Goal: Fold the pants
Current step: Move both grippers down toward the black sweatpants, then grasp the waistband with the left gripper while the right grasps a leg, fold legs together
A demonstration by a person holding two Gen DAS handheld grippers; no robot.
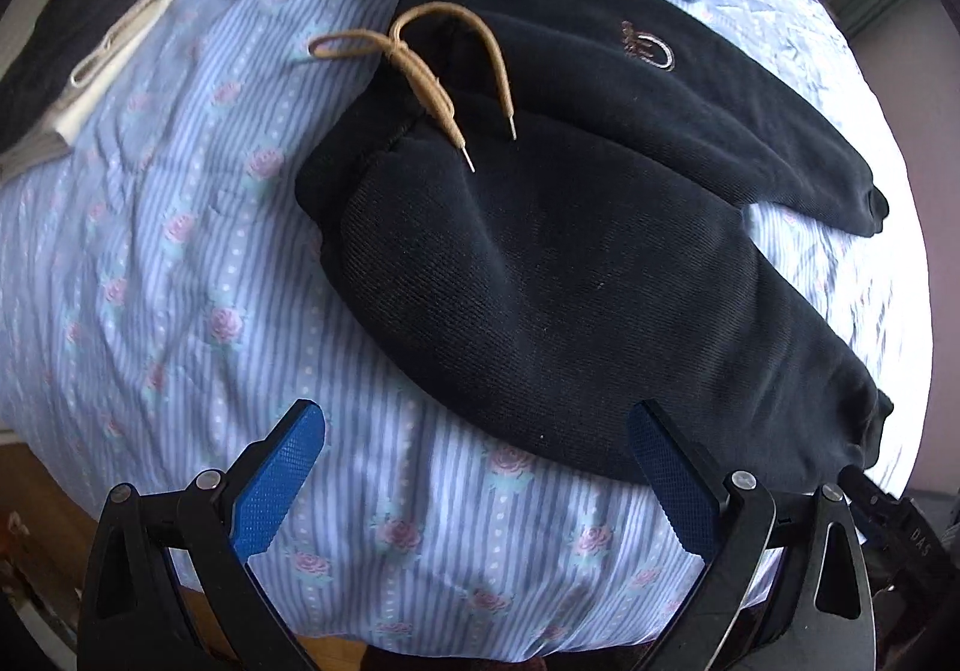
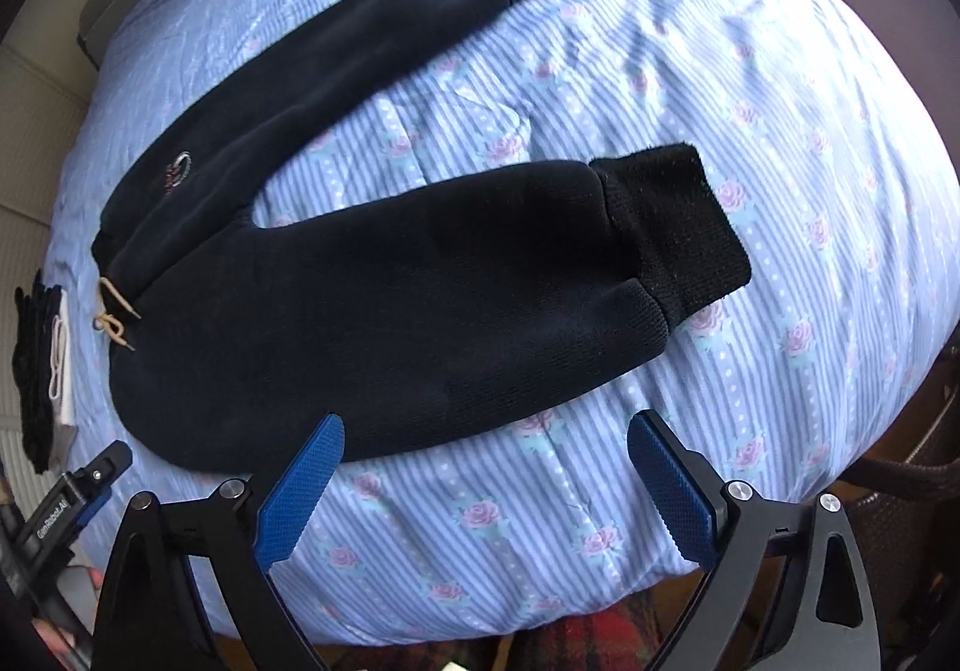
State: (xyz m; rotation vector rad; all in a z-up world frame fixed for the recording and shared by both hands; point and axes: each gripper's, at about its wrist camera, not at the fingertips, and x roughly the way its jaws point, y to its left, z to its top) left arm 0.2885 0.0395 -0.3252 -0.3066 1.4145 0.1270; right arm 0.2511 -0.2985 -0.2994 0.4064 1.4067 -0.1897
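Bed covered with a light blue striped sheet printed with pink roses (image 1: 180,263) (image 2: 780,227), wrinkled at the far side. Lying directly on it: black knit sweatpants with a tan drawstring (image 1: 540,281) (image 2: 390,299), flat, waistband left, two legs spread apart toward the right, ribbed cuffs at right. At the far left edge, a small stack of folded dark and white garments (image 1: 78,53) (image 2: 45,365), well apart from the sweatpants.

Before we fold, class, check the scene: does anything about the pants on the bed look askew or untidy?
Yes. The black pants lie with legs splayed apart in a V, not aligned, and the tan drawstring is loose across the waistband. Nothing looks damaged.
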